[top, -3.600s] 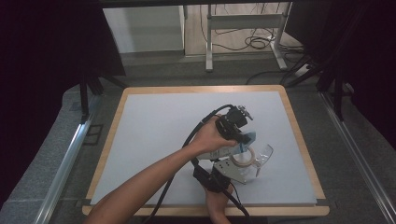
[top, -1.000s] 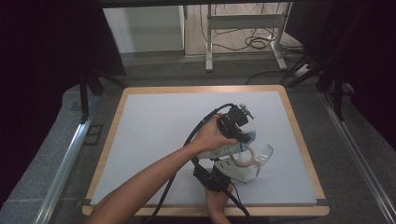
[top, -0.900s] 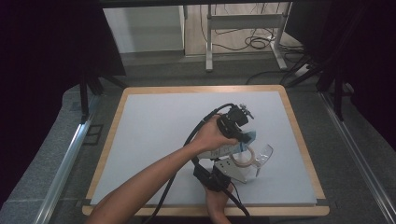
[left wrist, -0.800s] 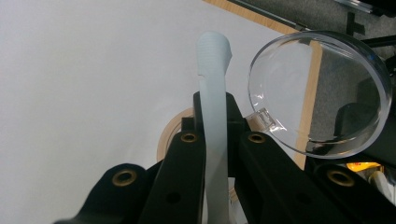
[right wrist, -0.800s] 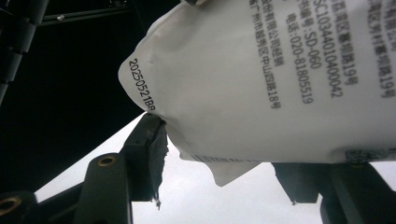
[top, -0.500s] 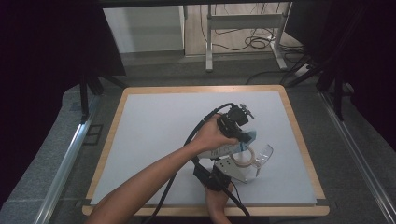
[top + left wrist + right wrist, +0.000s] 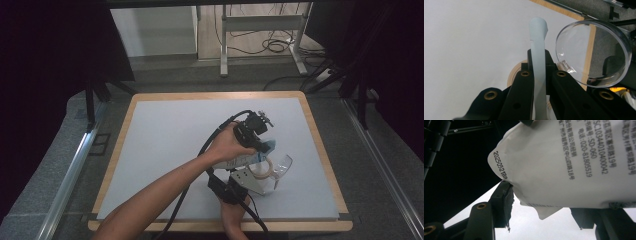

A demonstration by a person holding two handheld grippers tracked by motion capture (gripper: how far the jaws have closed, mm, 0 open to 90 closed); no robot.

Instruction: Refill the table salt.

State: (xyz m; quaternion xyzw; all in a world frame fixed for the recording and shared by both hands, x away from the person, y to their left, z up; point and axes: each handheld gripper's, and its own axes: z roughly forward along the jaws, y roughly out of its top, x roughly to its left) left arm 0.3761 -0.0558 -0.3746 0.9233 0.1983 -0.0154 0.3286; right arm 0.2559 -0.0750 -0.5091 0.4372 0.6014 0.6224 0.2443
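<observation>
Left claw (image 7: 539, 75) pinches white packet's (image 7: 564, 162) strip – clear cup (image 7: 596, 52) beside

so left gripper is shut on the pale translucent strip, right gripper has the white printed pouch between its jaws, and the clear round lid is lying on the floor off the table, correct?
Not quite. The clear round lid isn't on the floor: the high view shows it over the white table top, beside the grippers. The rest holds: the left gripper is shut on the pale translucent strip, and the white printed pouch sits between the right gripper jaws.
</observation>
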